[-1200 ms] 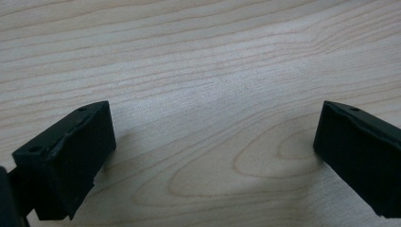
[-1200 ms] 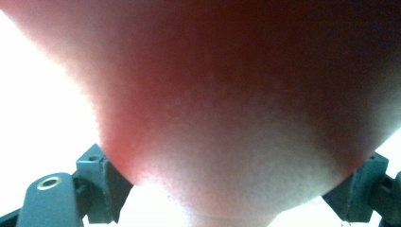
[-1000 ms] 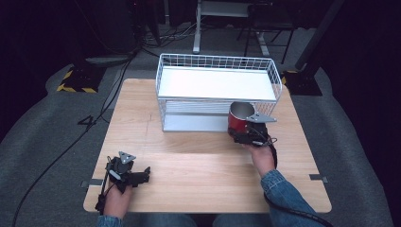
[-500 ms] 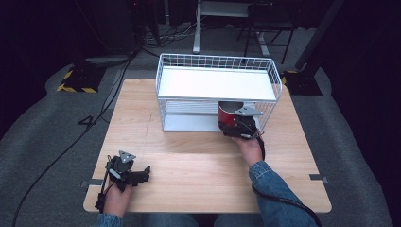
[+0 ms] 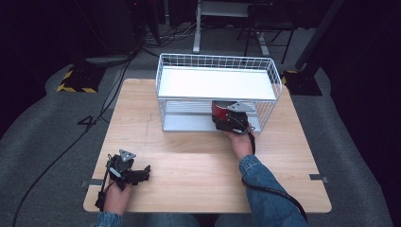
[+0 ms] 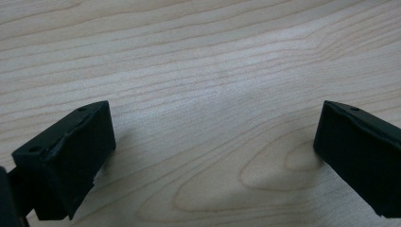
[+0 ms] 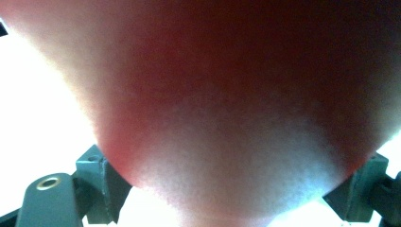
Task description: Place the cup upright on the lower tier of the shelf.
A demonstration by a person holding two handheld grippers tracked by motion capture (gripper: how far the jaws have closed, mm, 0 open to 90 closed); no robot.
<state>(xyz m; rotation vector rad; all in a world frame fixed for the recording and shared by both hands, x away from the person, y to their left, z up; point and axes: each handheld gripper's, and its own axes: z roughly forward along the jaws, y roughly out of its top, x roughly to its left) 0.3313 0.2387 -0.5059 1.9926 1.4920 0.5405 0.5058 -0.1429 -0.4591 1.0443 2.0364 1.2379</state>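
Note:
A red cup (image 5: 218, 111) sits low at the open front of a white wire rack (image 5: 163, 71), under its top shelf, with my right gripper (image 5: 228, 120) shut on it. In the right gripper view the red cup (image 7: 227, 94) is blurred and very close, with one jaw on either side of its base. My left gripper (image 5: 141, 174) rests near the front left of the wooden table (image 5: 189, 165). It is open, with bare wood between its jaws in the left gripper view (image 6: 213, 156).
The rack stands at the back middle of the table and has a white top shelf (image 5: 217, 82) and a lower slatted tier. A cable trails from the right gripper over the table's front edge. Dark floor and cables surround the table.
My right gripper has carried the red cup left and forward, from beside the rack's right front corner to under the top shelf. The left gripper has stayed put.

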